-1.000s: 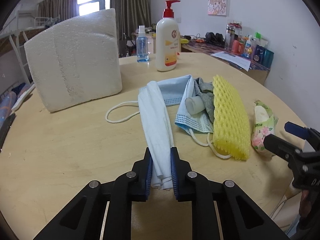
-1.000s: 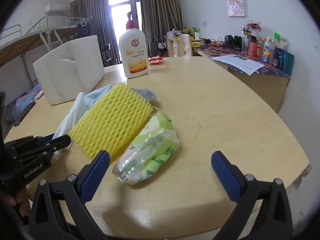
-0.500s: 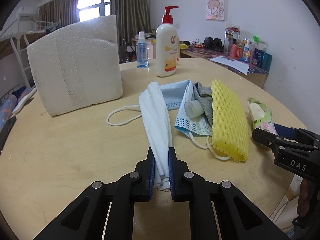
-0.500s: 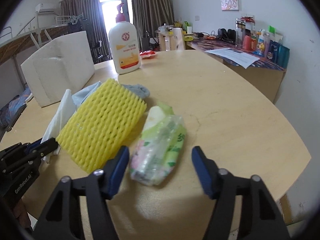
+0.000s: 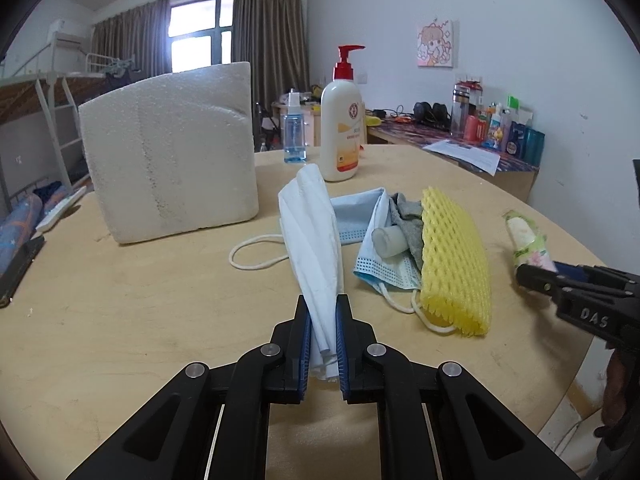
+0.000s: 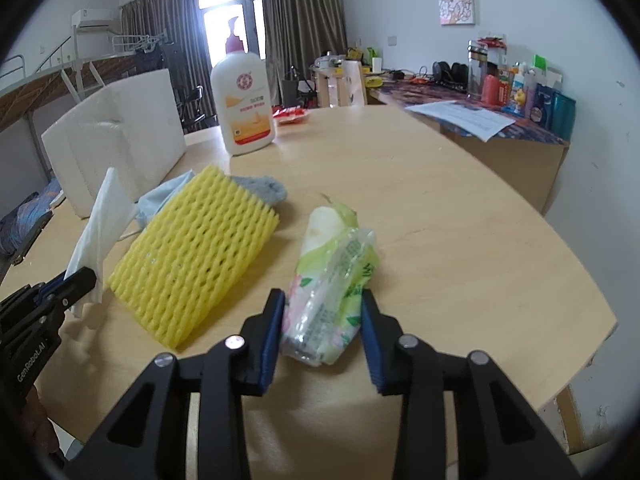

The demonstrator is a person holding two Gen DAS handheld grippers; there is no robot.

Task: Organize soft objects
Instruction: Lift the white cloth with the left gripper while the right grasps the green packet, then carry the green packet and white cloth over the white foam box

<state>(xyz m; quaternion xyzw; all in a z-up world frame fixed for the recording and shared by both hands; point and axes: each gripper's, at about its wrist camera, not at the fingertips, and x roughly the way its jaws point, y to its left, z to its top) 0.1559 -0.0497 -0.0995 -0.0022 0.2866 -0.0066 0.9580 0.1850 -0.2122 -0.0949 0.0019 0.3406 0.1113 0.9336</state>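
Note:
My left gripper (image 5: 323,312) is shut on a white face mask (image 5: 312,232) and lifts its near end off the round wooden table (image 5: 120,320). My right gripper (image 6: 323,312) is shut on a green tissue pack (image 6: 336,280), which rests on the table. Between them lie a yellow foam net (image 5: 454,264), a blue mask (image 5: 360,216), a grey cloth (image 5: 408,216) and a small white bottle (image 5: 386,240). The right gripper also shows in the left wrist view (image 5: 536,276). The left gripper also shows in the right wrist view (image 6: 82,280).
A white styrofoam block (image 5: 168,152) stands at the left. A lotion pump bottle (image 5: 340,128) and a small blue spray bottle (image 5: 294,136) stand at the back. The table edge runs close on the right (image 6: 580,280). A cluttered desk (image 6: 500,112) is behind.
My right gripper has closed from wide open onto the tissue pack. My left gripper has raised the white mask, whose far end now stands up off the table.

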